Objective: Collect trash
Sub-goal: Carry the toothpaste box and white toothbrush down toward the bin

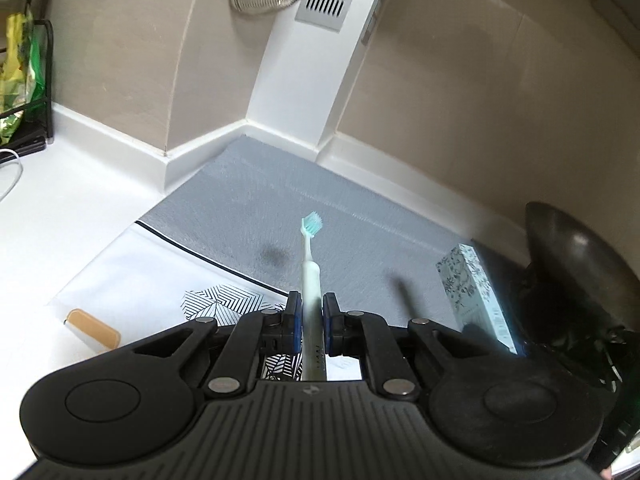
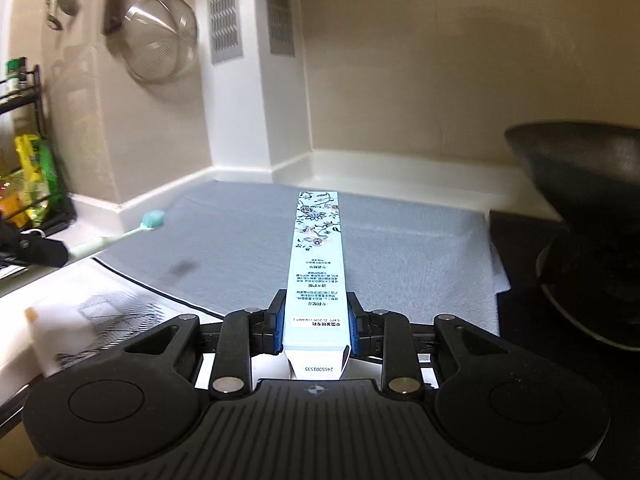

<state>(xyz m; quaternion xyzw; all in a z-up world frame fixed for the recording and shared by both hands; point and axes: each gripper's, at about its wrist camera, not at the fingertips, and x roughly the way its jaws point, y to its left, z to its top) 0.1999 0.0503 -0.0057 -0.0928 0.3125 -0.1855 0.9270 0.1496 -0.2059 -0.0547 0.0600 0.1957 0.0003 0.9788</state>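
Two pieces are already in hand: the left gripper (image 1: 311, 322) has its jaws pinched on the handle of a pale green toothbrush (image 1: 309, 264), bristles pointing to 12 o'clock above the grey mat (image 1: 240, 216), and the right gripper (image 2: 316, 324) is clamped on the near end of a long flowered carton (image 2: 318, 248), also pointing to 12 o'clock. Both look lifted off the mat, so pickup seems done. No bin shows in either view, so dropping them remains, and a small orange-capped item (image 1: 94, 330) at 8 o'clock may still need collecting.
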